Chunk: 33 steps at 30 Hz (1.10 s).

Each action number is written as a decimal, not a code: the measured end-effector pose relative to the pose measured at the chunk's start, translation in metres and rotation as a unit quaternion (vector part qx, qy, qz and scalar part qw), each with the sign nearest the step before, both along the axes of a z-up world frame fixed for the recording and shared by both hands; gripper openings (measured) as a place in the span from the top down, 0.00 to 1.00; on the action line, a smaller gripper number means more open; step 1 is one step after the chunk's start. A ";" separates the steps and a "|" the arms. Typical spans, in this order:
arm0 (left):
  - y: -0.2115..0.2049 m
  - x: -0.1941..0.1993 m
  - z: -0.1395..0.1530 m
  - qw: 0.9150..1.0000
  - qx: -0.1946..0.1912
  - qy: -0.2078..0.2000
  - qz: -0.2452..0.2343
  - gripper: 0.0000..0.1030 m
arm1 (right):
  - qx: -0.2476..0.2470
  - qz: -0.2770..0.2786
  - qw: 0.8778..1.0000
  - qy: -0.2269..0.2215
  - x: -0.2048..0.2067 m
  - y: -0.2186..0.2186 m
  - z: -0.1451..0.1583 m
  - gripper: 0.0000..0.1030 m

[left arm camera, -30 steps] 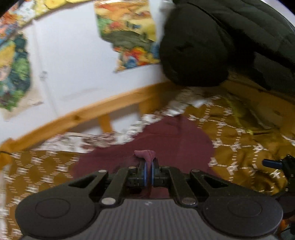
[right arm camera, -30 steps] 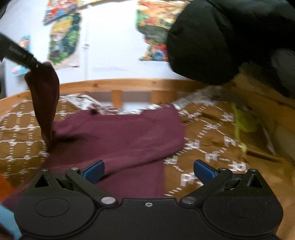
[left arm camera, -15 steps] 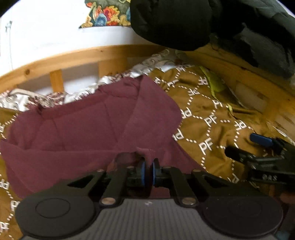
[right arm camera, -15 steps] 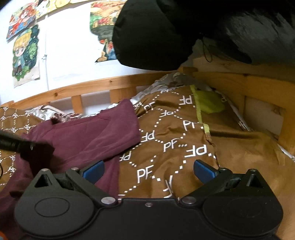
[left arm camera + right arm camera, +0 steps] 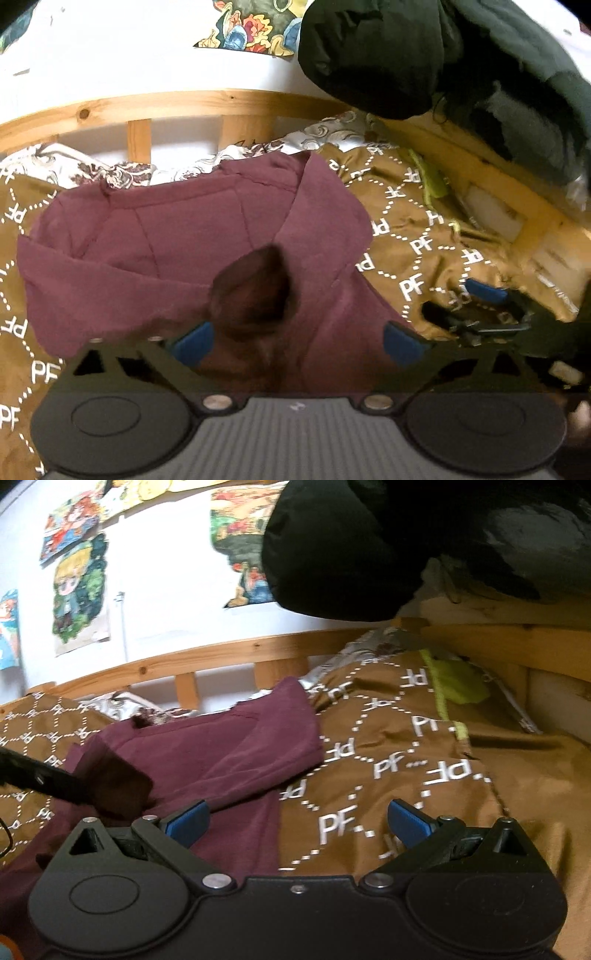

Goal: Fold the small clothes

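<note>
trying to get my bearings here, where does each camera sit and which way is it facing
Left wrist: on the left gripper, angled down over the maroon garment; its jaws, opening, are off the cloth; the right gripper shows.
Right wrist: on the right gripper, open, over the brown bedspread.
Shared: garment, bedspread, wooden bed rail, black jacket.

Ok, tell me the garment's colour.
Maroon garment, plain and unpatterned; the left wrist view shows it best.
</note>
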<state>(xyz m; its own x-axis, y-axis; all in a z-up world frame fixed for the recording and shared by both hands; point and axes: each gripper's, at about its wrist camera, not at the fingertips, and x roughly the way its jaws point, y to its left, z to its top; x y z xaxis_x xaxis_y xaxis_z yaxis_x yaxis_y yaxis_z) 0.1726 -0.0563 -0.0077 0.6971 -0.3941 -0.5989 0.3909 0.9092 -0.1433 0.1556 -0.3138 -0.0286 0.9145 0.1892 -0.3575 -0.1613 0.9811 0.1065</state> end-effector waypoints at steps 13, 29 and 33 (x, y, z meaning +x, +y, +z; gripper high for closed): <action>0.066 0.003 -0.002 0.996 0.023 0.000 0.082 0.01 | -0.004 0.039 0.999 0.019 -0.006 0.032 0.004 0.01; 0.203 0.085 -0.028 0.980 -0.008 0.019 0.196 0.35 | -0.006 0.353 0.934 0.051 0.169 0.234 0.067 0.28; 0.216 0.102 -0.042 0.977 -0.019 0.066 0.203 0.64 | -0.004 0.407 0.910 0.079 0.214 0.312 0.061 0.52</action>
